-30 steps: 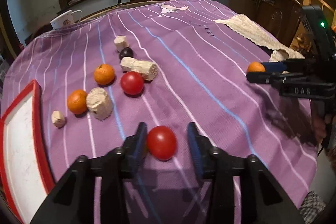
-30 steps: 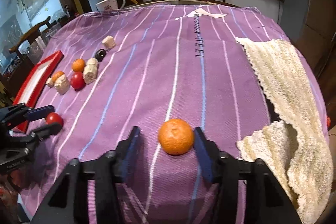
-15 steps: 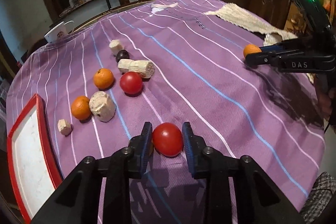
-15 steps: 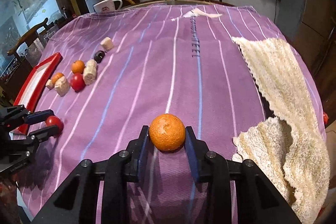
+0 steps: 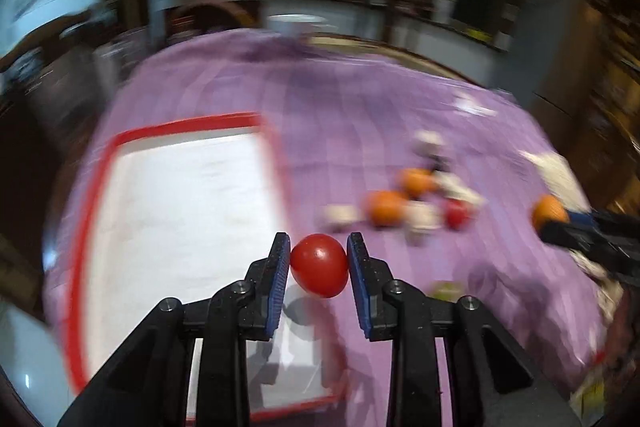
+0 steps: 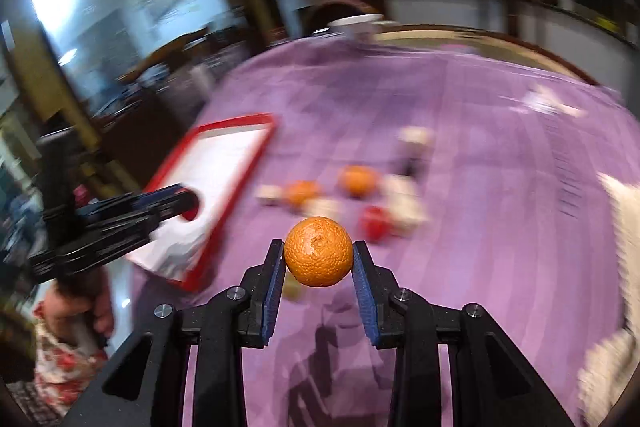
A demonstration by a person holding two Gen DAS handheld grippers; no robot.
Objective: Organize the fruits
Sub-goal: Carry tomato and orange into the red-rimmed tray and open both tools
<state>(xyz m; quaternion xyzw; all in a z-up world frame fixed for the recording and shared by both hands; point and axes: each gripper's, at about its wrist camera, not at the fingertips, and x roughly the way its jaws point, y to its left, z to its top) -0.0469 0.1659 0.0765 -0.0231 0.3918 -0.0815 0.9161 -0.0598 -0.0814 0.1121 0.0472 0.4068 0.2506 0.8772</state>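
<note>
My left gripper (image 5: 319, 254) is shut on a red tomato (image 5: 319, 265), held above the near right corner of the red-rimmed white tray (image 5: 100, 183). My right gripper (image 6: 319, 254) is shut on an orange (image 6: 319, 251), lifted over the purple striped cloth (image 6: 500, 187). In the right wrist view the left gripper (image 6: 188, 205) hangs over the tray (image 6: 256, 151) with the tomato at its tips. In the left wrist view the right gripper (image 5: 550, 217) with its orange (image 5: 549, 211) shows at the right. Both views are blurred.
On the cloth between the grippers lie two more oranges (image 5: 386, 207) (image 5: 416, 181), a red tomato (image 5: 457, 213), a dark fruit and several pale chunks (image 5: 422, 217). A white mug (image 6: 356, 25) stands at the far edge, a cream towel (image 6: 624, 211) at the right. A hand (image 6: 76, 303) holds the left gripper.
Both grippers closed on their fruit, lifted it off the cloth and swung left toward the tray. The tomato now hangs over the tray's corner.
</note>
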